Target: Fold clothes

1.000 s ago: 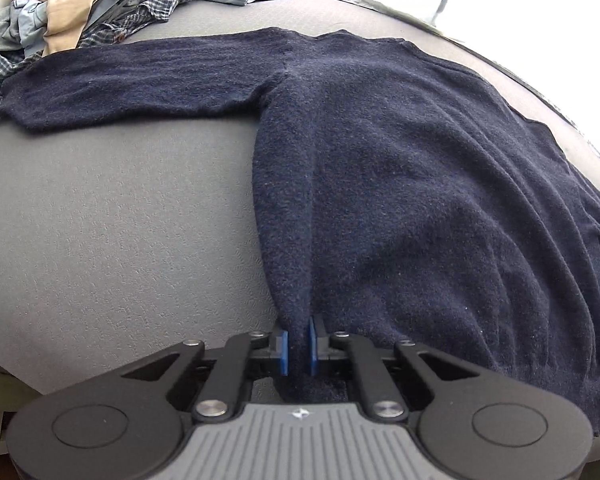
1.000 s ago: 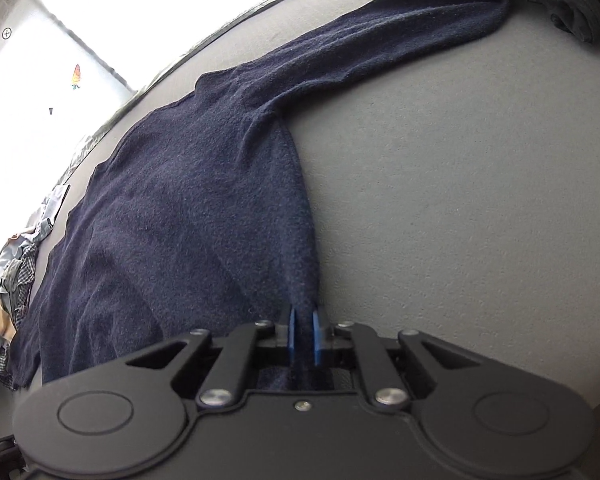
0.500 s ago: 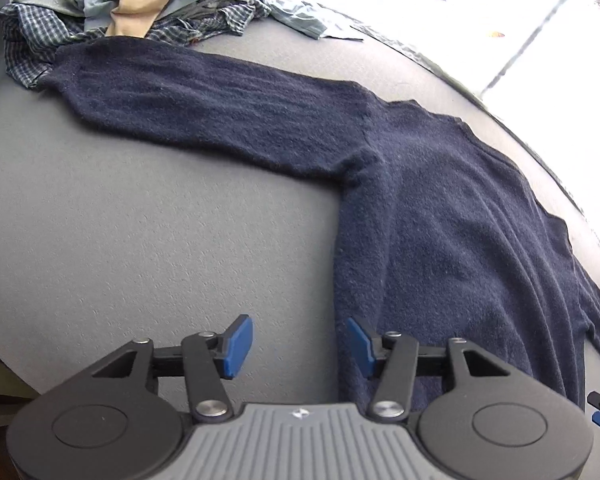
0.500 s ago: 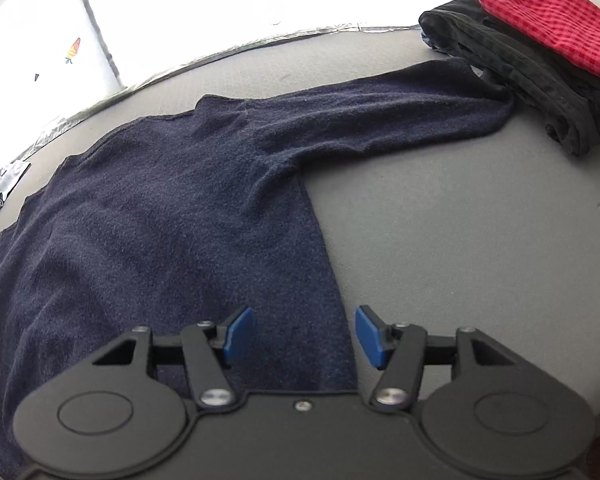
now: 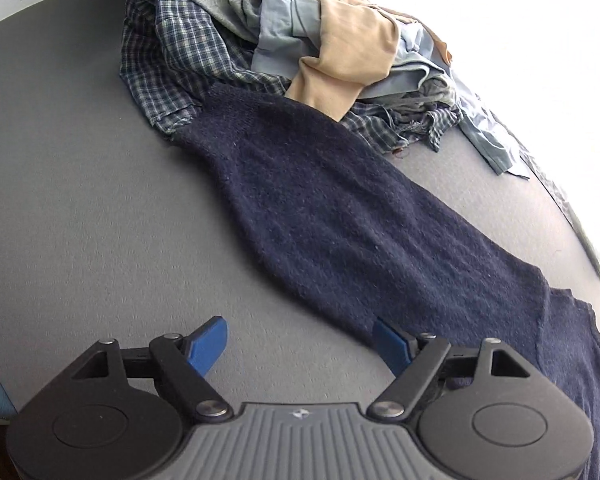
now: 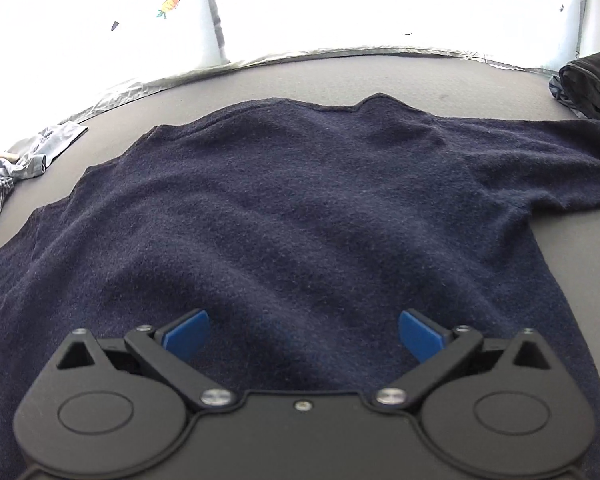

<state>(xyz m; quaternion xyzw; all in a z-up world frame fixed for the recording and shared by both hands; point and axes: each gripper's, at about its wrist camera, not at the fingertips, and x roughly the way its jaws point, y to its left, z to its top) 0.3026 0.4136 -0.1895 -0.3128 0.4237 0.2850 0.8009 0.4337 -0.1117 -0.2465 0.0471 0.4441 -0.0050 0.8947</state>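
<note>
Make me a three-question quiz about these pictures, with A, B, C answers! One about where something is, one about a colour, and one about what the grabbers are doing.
1. Where does the end of the sweater's long sleeve lie?
A. On the pile of mixed clothes
B. Hanging off the table
C. Folded over the sweater's middle

2. What colour is the sweater?
A. Red
B. Dark navy blue
C. Yellow

3. How do the jaws of both grippers stand?
A. Clamped on the sweater
B. Clamped on a sock
C. Apart, holding nothing

Answers:
1. A: in the left wrist view the sleeve runs up to the pile of clothes and its cuff lies on the checked shirt.
2. B: the sweater spread on the grey table is dark navy.
3. C: the left gripper and right gripper are opening, blue pads wide apart, nothing pinched.
</note>
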